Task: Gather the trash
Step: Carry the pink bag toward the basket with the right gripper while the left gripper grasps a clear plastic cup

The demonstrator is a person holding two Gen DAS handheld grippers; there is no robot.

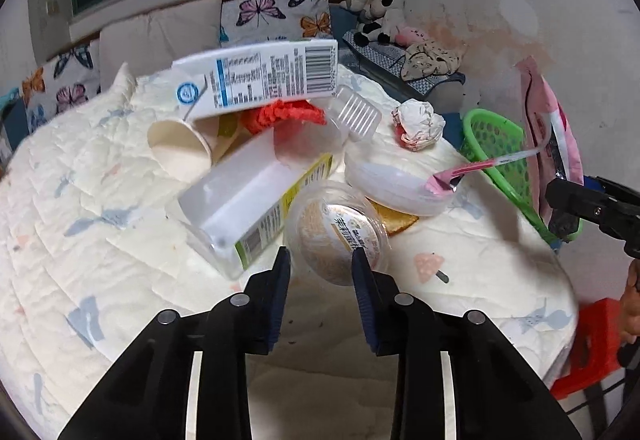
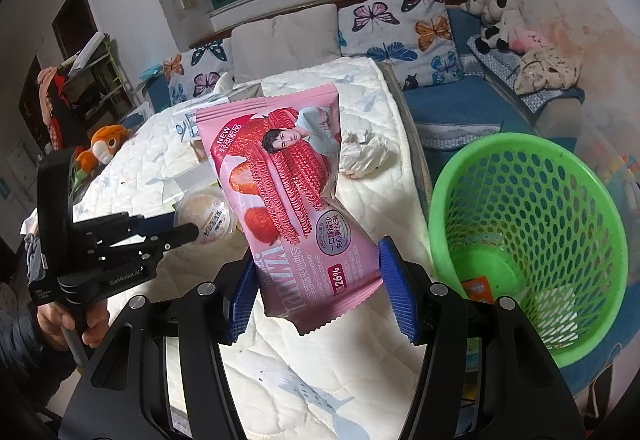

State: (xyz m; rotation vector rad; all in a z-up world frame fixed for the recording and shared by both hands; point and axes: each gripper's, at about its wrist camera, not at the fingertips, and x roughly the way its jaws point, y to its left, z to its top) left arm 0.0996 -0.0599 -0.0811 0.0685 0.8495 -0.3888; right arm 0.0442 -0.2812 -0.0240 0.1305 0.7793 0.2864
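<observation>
Trash lay heaped on the quilted bed (image 1: 100, 200), and two pieces of it were already at the tools. Left tool (image 1: 321, 260): its blue pads stood either side of the near rim of a clear plastic cup (image 1: 340, 230) lying tipped on the quilt, mouth facing the tool; whether the pads actually pressed the rim could not be told from the wrist view. Right tool (image 2: 318, 282): pinching the lower end of a pink cookie packet (image 2: 288, 196), held clear of the bed, with the green mesh basket (image 2: 532, 240) just beside it to the right, holding only a few scraps at its bottom.

Orientation: the packet's long axis ran from the pads up and slightly left, its free top edge pointing away from the tool toward the pillows. The cup's axis lay tilted toward the left tool.

Beyond the cup, outward: a clear box with a green-labelled carton (image 1: 256, 208), a paper cup (image 1: 180, 148) on its side, a white milk carton (image 1: 264, 78) on top, a red crumpled piece (image 1: 284, 112), a white lidded bowl with a pink-wrapped spoon (image 1: 400, 180), and a wad of tissue (image 1: 420, 124).

Technique, as judged: the left pads should close squarely on the thin rim, gently enough not to crush it; the packet should be swung fully over the basket mouth before release.
</observation>
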